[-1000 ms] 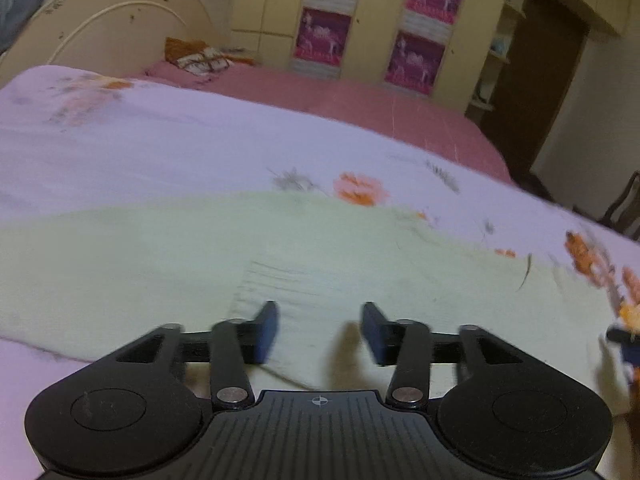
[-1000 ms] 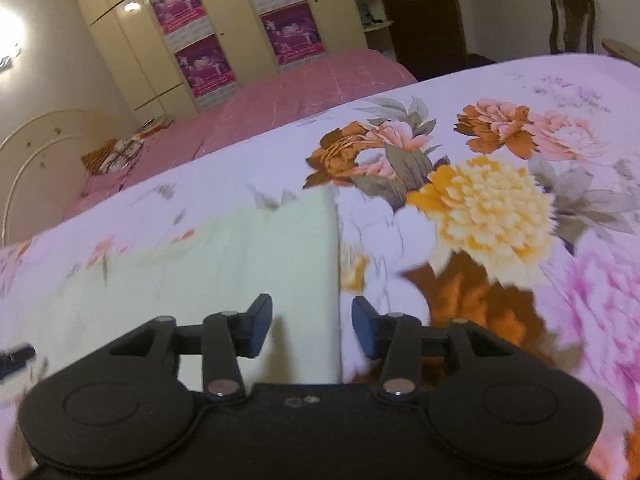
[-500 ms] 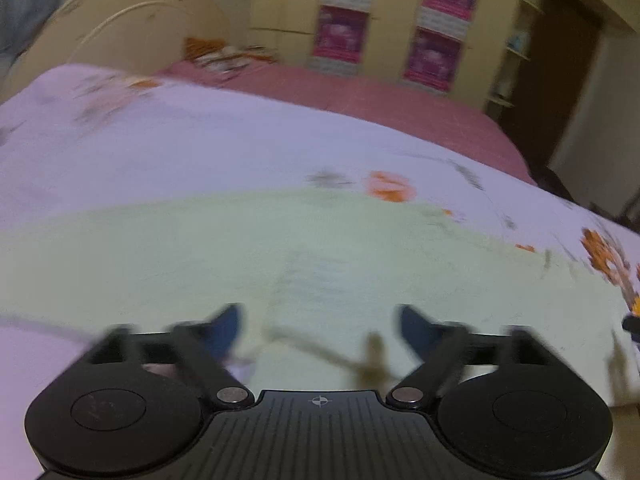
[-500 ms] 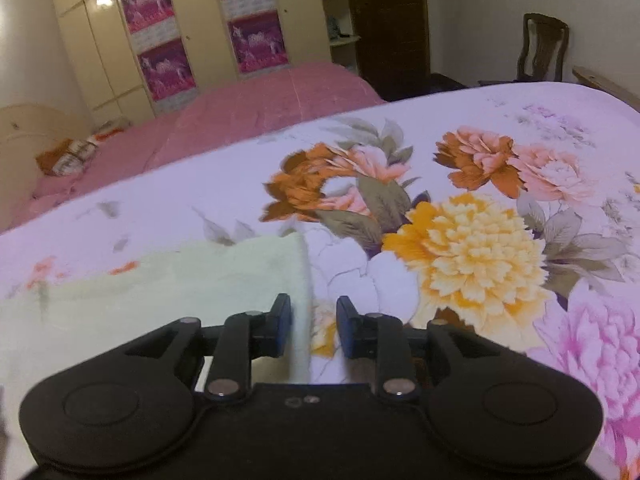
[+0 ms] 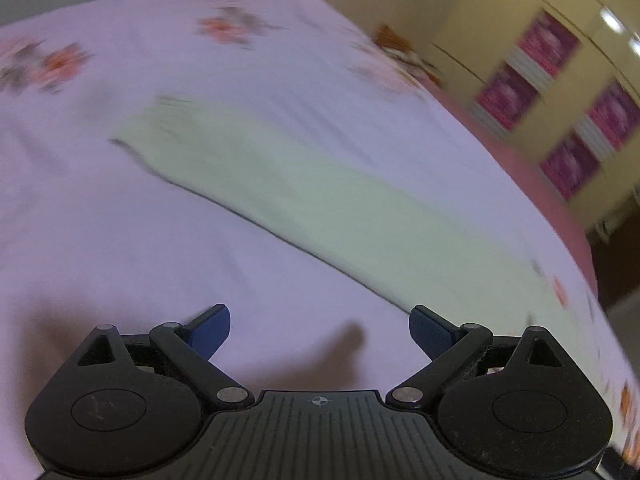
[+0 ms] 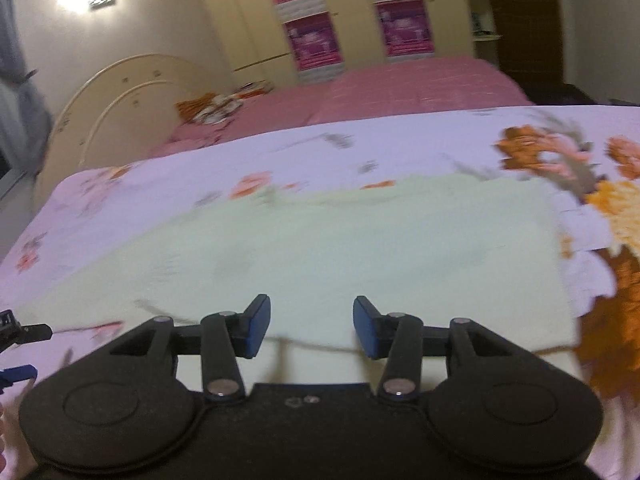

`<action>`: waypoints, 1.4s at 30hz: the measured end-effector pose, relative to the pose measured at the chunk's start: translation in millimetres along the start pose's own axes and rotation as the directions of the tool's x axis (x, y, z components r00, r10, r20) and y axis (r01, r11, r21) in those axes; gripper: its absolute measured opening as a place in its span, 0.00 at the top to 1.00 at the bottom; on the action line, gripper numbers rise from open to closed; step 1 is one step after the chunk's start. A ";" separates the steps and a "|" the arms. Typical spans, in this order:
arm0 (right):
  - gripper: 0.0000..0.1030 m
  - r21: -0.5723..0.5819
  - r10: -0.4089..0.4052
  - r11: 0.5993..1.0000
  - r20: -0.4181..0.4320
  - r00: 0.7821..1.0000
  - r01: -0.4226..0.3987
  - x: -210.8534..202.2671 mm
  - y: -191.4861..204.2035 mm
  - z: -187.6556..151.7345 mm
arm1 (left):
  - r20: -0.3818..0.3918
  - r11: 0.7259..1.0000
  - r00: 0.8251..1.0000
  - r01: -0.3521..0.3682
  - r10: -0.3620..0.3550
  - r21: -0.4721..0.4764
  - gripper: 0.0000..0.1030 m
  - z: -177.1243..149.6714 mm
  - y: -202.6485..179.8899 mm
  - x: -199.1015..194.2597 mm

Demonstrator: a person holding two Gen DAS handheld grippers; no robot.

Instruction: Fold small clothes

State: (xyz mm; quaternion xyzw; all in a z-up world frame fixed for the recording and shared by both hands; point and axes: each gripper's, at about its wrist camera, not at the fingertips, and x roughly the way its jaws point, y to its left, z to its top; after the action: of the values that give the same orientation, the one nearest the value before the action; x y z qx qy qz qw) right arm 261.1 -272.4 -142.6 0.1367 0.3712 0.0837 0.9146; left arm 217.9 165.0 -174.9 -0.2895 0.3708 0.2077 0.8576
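A pale green knit garment (image 6: pixel 360 240) lies flat on the floral bedspread; in the left wrist view it (image 5: pixel 304 184) runs as a long band from upper left to right, its ribbed end at the upper left. My left gripper (image 5: pixel 319 330) is wide open and empty, over bare bedspread just short of the garment's near edge. My right gripper (image 6: pixel 311 330) is open and empty over the garment's near edge. Part of the left gripper (image 6: pixel 16 332) shows at the left edge of the right wrist view.
The lilac floral bedspread (image 6: pixel 520 148) covers the bed. A pink bed (image 6: pixel 400 88) with a cream headboard (image 6: pixel 120 96) and a pillow (image 6: pixel 216 106) lies behind. Cream wardrobes with pink posters (image 6: pixel 316 40) line the wall.
Both grippers have opened wider. The left gripper has swung left and back off the garment. The right gripper has turned left from the garment's right edge to face its middle.
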 end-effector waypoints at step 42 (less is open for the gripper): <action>0.49 0.130 -0.071 0.990 0.066 0.995 0.061 -19.4 -24.6 -4.7 | -0.350 0.673 0.765 0.643 -0.541 0.366 0.97 -111.0 -296.0 43.0</action>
State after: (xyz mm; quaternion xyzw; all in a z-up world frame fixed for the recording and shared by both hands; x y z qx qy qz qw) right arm 245.2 -299.8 -140.7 0.1854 0.3477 0.0246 0.9187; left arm 357.1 -122.0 -167.9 -0.2005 0.3835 -0.2107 0.8766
